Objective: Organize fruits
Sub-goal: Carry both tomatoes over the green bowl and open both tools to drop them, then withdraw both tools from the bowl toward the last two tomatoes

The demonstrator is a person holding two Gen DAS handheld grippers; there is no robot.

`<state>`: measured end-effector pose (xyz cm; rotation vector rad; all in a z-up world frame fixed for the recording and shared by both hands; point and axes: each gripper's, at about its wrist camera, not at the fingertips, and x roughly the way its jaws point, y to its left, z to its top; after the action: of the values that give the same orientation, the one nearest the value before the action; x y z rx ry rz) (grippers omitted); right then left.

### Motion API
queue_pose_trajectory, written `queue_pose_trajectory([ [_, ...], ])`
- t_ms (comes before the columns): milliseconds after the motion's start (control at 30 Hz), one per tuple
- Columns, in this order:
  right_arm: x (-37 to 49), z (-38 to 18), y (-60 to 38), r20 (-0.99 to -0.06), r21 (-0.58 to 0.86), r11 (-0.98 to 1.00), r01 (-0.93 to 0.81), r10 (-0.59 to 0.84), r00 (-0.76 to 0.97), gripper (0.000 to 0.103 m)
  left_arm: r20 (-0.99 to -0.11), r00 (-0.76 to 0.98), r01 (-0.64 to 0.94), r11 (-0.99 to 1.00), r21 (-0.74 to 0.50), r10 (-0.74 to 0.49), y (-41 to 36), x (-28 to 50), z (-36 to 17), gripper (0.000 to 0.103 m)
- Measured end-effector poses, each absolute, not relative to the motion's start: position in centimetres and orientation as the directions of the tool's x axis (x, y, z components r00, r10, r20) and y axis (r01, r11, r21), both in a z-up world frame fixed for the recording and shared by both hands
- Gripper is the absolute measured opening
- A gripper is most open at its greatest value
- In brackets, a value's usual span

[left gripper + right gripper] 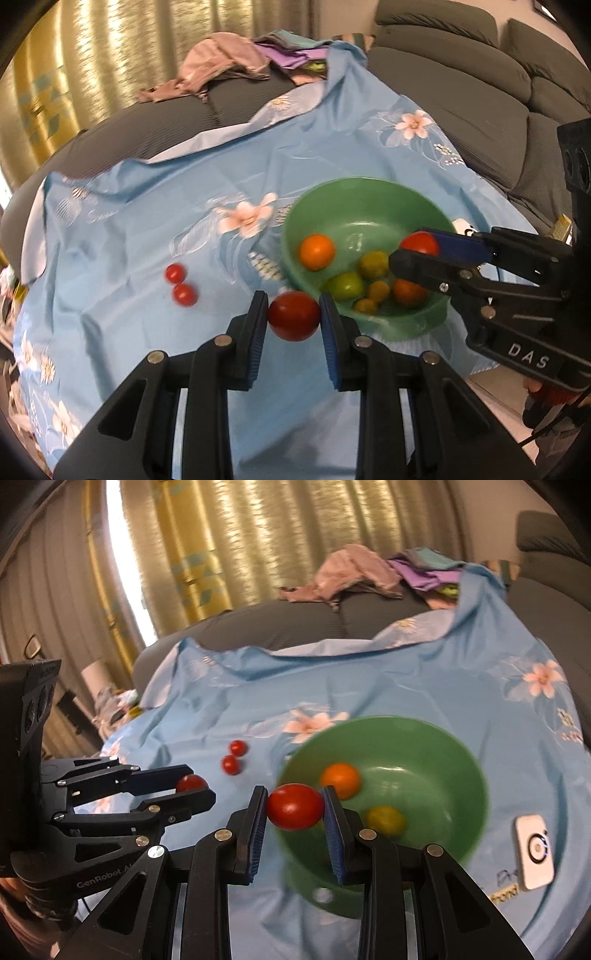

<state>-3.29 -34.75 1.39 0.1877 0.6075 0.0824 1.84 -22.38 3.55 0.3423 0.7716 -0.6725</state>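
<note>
A red tomato [293, 315] is clenched between the blue pads of the left gripper [293, 317], held above the blue flowered cloth [147, 206] just beside the near rim of the green bowl [369, 192]. A second red tomato [294, 806] is gripped in the same way by the right gripper [294, 808], and it is seen over the near left rim of the bowl. In the left wrist view the right gripper is seen from the side, reaching in over the right edge of the bowl with its tomato pinched at the tips.

Inside the bowl an orange fruit [317, 252] is seen toward the left wall, with a yellow-green fruit [373, 264], a green one [345, 285], two small yellow ones and another orange fruit [408, 292] gathered near the bottom. How many lie under the gripper cannot be told.

Two small red tomatoes [179, 284] are left on the cloth, touching each other, well to the left of the bowl and toward the cloth's left edge. A small white device [535, 851] is laid on the cloth just beside the right side of the bowl.

The cloth is spread over a grey sofa [480, 92]. A heap of pink and purple clothes [236, 62] is piled at the cloth's far edge, in front of a gold curtain [110, 55].
</note>
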Motion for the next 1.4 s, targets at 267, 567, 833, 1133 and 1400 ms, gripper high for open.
queue_pose_trajectory([
  [267,-3.2,0.1,-38.0,-0.585,0.195,0.979,0.06,0.067,0.808,0.032,-0.764,0.5,0.699,0.711,0.077,-0.409,-26.6,2.9,1.7,0.028],
  [567,-2.5,-1.3,-39.4,-0.623,0.178,0.978,0.11,0.025,0.781,0.032,-0.776,0.522,0.682,0.72,0.13,-0.355,-28.0,3.9,-0.1,0.03],
  [833,-2.5,-1.4,-39.9,-0.637,0.192,0.972,0.137,0.017,0.771,0.039,-0.766,0.558,0.638,0.755,0.149,-0.32,-27.0,4.3,0.0,0.066],
  [1133,-3.2,0.0,-38.0,-0.606,0.215,0.973,0.085,0.065,0.793,0.048,-0.723,0.636,0.542,0.824,0.168,-0.271,-22.4,3.5,1.5,0.099],
  [1400,-3.6,1.7,-33.8,-0.573,0.205,0.978,-0.032,0.146,0.806,0.049,-0.674,0.709,0.414,0.896,0.159,-0.208,-15.8,2.0,3.4,0.102],
])
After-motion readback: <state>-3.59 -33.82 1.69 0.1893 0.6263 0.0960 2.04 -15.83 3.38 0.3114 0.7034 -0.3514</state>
